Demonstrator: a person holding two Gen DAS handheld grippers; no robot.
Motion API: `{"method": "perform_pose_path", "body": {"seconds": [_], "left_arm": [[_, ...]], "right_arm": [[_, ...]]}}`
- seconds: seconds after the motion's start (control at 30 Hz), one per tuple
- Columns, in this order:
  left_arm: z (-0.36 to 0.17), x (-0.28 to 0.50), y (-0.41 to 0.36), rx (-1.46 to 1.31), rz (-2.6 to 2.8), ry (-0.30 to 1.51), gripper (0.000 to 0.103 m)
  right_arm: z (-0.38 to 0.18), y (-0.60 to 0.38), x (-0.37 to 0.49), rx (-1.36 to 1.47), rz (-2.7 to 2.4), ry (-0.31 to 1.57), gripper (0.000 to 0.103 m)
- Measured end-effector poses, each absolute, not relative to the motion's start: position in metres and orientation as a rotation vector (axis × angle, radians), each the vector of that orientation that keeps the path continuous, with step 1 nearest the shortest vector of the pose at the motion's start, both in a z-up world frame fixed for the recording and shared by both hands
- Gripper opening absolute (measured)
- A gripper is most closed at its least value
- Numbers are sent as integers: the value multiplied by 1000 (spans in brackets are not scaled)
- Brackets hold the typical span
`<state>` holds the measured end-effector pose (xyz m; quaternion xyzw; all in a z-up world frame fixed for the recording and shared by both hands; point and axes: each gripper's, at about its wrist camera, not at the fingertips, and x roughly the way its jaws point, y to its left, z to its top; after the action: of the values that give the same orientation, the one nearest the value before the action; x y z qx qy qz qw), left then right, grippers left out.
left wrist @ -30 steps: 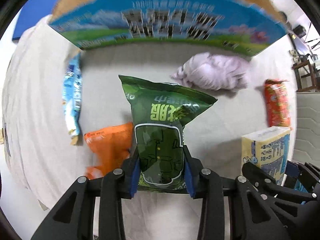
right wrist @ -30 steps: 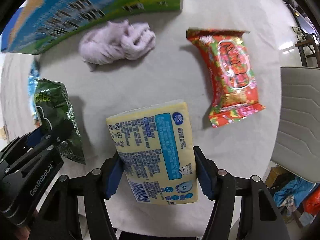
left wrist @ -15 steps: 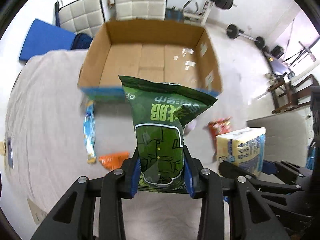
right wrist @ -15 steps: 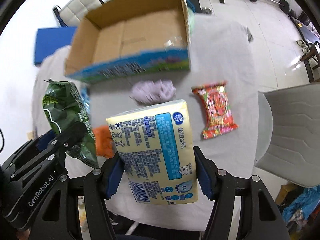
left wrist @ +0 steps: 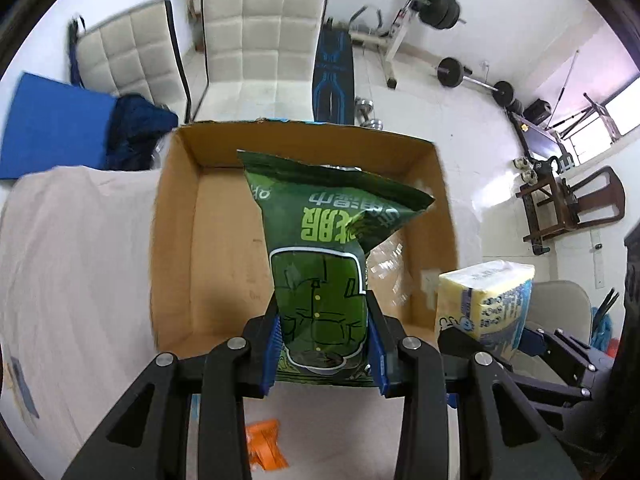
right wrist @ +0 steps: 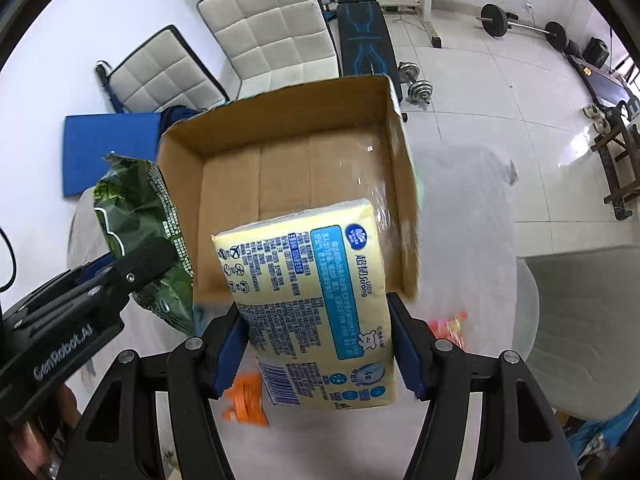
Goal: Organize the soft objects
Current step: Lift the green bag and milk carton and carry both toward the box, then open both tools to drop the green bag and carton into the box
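My left gripper (left wrist: 323, 350) is shut on a green snack bag (left wrist: 320, 272) and holds it in the air over the near edge of an open cardboard box (left wrist: 176, 240). My right gripper (right wrist: 316, 350) is shut on a yellow tissue pack (right wrist: 312, 304), also held above the box's (right wrist: 280, 136) near edge. The tissue pack (left wrist: 486, 300) shows at the right in the left wrist view, and the green bag (right wrist: 140, 232) at the left in the right wrist view. The box looks empty inside.
An orange packet (left wrist: 264, 448) lies on the beige table cloth (left wrist: 72, 264) below my grippers; it also shows in the right wrist view (right wrist: 246, 400). A red snack bag (right wrist: 450, 326) lies to the right. White chairs (left wrist: 256, 40) and gym gear stand beyond the box.
Both grippers have risen and moved forward with their loads, from low over the table to above the box's near edge. The box's inside now fills the view.
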<state>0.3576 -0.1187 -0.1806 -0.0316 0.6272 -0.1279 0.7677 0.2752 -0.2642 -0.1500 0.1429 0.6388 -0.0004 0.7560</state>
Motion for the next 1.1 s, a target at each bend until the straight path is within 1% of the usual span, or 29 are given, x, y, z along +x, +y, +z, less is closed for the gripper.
{"method": "perform_pose_path", "body": {"seconds": [0.13,0.27,0.47,0.7,0.87,0.93,0.97,1.03,1.1], "left_arm": [[-217,410,-113,-91,-293,1450,33],[-254,449,-116,-89,-325,1523,33],[-284,482,-128,-74,-363,1590,34],[-306,495,-139,-114,-415,1656,34],[-308,492,-140,-80,-379,1674,35],[-304,487,-141,-70,-384,1670,40],[-300,486,-140,-60,-372,1663,41],[-293,482,-137,-47,-354,1648,53],[-287,478,-138,-40,-343,1639,57]], "right_arm": [[-190,-256,339,294,-33,1416,67],[-227,-255,381,271,-45,1452,67],[-287,-264,429,226,-75,1499,67],[-316,-271,452,231,-69,1520,67],[-315,-270,445,237,-36,1540,69],[-315,-270,444,229,-36,1538,69],[-313,-271,444,223,-45,1536,71],[-310,-272,443,228,-40,1534,73],[-304,-273,439,222,-43,1527,73]]}}
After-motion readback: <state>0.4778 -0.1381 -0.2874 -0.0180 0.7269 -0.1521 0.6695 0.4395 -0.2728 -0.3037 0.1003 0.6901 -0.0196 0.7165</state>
